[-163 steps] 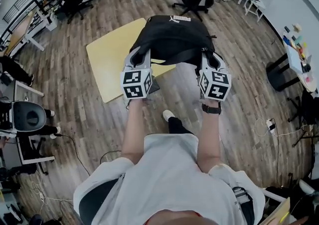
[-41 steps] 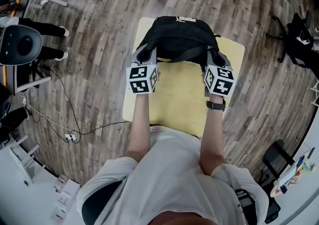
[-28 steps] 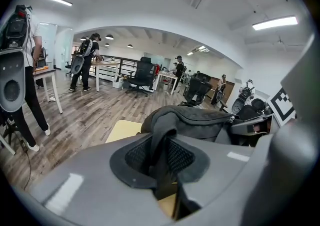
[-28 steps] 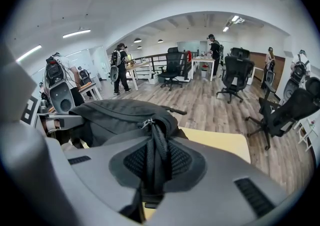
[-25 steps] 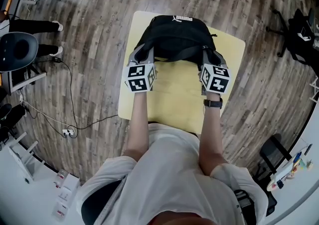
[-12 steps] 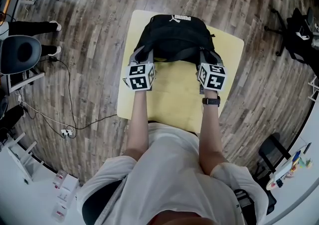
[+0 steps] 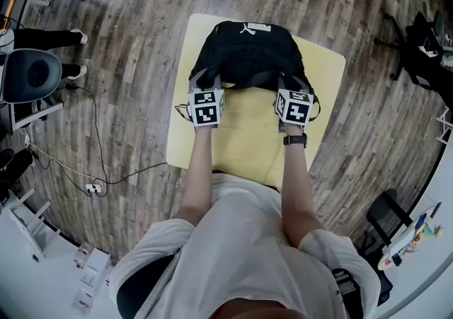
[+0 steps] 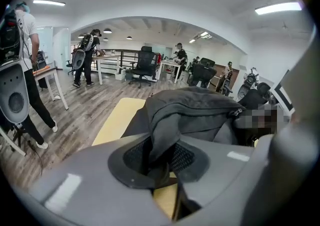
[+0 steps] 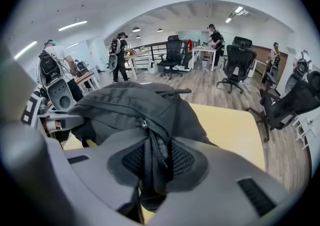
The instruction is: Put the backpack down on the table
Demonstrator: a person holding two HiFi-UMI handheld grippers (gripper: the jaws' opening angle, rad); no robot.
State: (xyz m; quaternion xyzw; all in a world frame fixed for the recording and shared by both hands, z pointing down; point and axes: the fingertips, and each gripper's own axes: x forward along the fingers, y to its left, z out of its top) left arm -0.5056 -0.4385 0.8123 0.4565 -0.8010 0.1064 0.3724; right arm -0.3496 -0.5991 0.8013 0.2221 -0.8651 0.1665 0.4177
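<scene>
Backpack (image 7: 249,52) lies on upper part of yellow surface (image 7: 244,137), top near far edge, bare room below. L gripper (image 7: 202,84) & R gripper (image 7: 292,85): jaws narrow, pinching backpack fabric, easing apart.

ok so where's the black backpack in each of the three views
head view: backpack upper centre, on the yellow table.
left gripper view: centre to right, close up.
right gripper view: centre-left, close up.
shared landmark: the yellow table under it.
</scene>
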